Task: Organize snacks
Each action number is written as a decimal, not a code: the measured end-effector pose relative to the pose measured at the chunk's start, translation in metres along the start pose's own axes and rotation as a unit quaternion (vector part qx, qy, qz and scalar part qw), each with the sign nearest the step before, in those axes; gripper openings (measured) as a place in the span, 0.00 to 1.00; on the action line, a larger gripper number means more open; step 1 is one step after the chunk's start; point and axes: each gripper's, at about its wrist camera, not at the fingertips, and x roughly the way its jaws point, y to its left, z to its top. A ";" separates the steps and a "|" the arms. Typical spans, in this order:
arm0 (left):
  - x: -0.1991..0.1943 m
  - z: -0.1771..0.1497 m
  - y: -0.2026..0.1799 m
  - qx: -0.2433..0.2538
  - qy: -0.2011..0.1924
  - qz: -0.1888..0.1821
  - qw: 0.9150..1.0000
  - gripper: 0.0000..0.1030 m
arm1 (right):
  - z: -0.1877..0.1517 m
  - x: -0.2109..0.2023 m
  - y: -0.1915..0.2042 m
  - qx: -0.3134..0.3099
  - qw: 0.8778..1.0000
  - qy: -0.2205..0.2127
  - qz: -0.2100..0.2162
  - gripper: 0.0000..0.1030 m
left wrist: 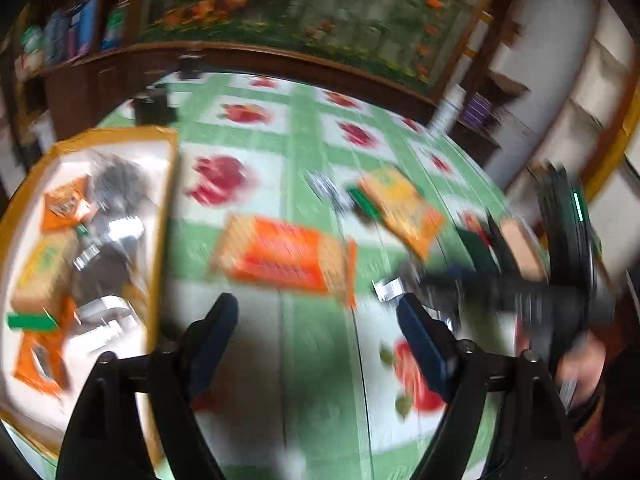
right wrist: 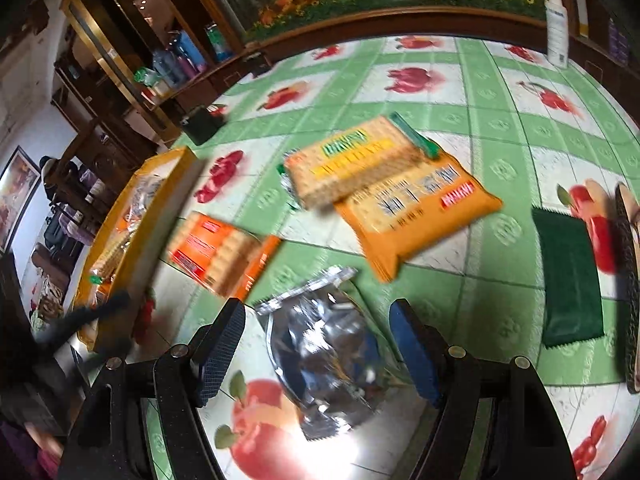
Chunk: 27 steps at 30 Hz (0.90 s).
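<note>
A glossy plastic cloth (right wrist: 472, 120) printed with green checks and red fruit covers the table. Loose snacks lie on it: one flat orange cracker pack (right wrist: 224, 256) with ridged biscuits printed on it, one yellow-orange pouch (right wrist: 424, 216), one cracker pack with a green end (right wrist: 352, 164) resting partly on top of that pouch, one crinkled silver foil bag (right wrist: 324, 364), and one dark green wrapper (right wrist: 570, 276) with saw-tooth ends, lying apart to the right.

A shallow rectangular box (left wrist: 168, 216) with yellow cardboard walls sits at the left side of the table; it holds several packets, orange, tan and silvery, too blurred to count.

The left claw (left wrist: 320, 336) stands wide open with nothing between its dark, ribbed pads, above bare cloth just this side of the orange cracker pack. The right claw (right wrist: 316, 350) is also spread wide, its pads on either side of the silver foil bag without pressing it; the bag lies flat on the table.

Bare cloth runs free beyond the snacks to the far edge, where a dark wooden rail (right wrist: 400, 16) borders the table. A white bottle (right wrist: 557, 24) stands at the far right corner, and a small dark box (right wrist: 200, 124) near the far left edge.
</note>
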 end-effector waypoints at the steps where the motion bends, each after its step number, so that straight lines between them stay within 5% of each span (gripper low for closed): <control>1: 0.003 0.010 0.002 -0.011 0.003 0.001 1.000 0.88 | 0.000 0.000 -0.002 0.004 1.000 -0.001 -0.001 0.76; 6: 0.049 0.062 0.011 -0.030 0.032 0.047 0.998 0.87 | 0.001 0.003 -0.013 0.040 0.999 0.006 0.014 0.76; 12: 0.098 0.075 0.023 -0.036 0.096 0.066 0.993 0.87 | 0.002 0.000 -0.024 0.069 0.997 0.004 0.032 0.76; 24: 0.085 0.023 -0.008 0.058 0.147 0.058 0.986 0.87 | 0.001 -0.005 -0.024 0.078 0.996 -0.004 0.032 0.76; 27: 0.075 0.000 -0.025 0.095 0.170 0.030 0.980 0.87 | 0.002 -0.006 -0.026 0.084 0.996 -0.007 0.032 0.76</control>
